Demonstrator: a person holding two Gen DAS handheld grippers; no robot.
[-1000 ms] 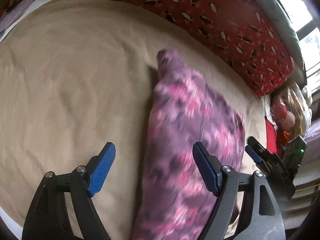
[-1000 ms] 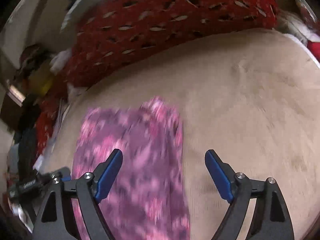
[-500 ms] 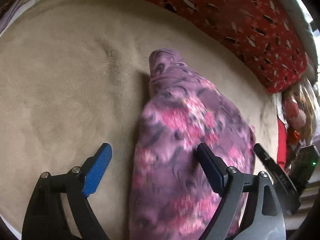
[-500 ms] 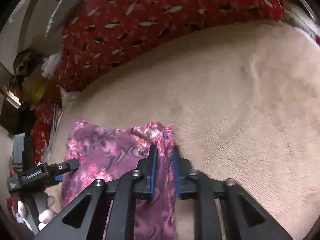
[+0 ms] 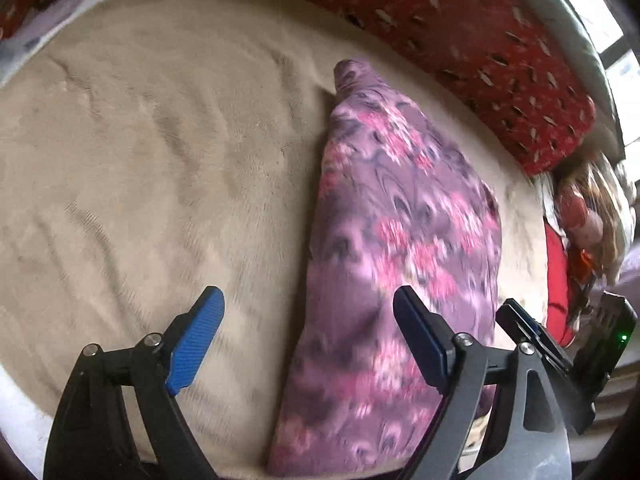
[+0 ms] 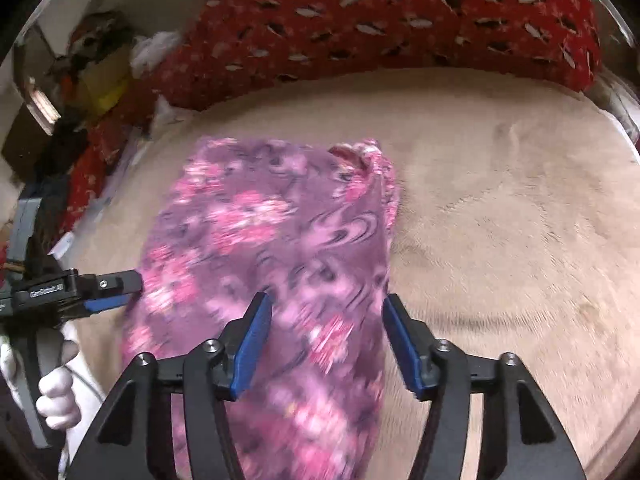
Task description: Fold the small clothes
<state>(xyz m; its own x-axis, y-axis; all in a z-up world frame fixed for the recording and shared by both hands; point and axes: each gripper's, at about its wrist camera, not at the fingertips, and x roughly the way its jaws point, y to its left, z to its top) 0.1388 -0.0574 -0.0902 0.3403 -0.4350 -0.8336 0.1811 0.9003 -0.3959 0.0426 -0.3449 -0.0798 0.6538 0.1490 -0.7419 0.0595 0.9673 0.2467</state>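
Beige plush bed cover carries the purple floral garment, light and limp, best pinched at a hem corner, lying beneath the opening, empty right gripper and wide-open left gripper.

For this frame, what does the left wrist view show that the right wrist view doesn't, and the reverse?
Only the left wrist view: a bright window at the top right and a green indicator light on the other tool.

Only the right wrist view: the person's hand gripping the left gripper at the garment's edge, and cluttered shelving.

Both: the purple floral garment lying folded on the beige blanket, the red patterned cushion behind, and the right gripper, its jaws opening over the cloth.
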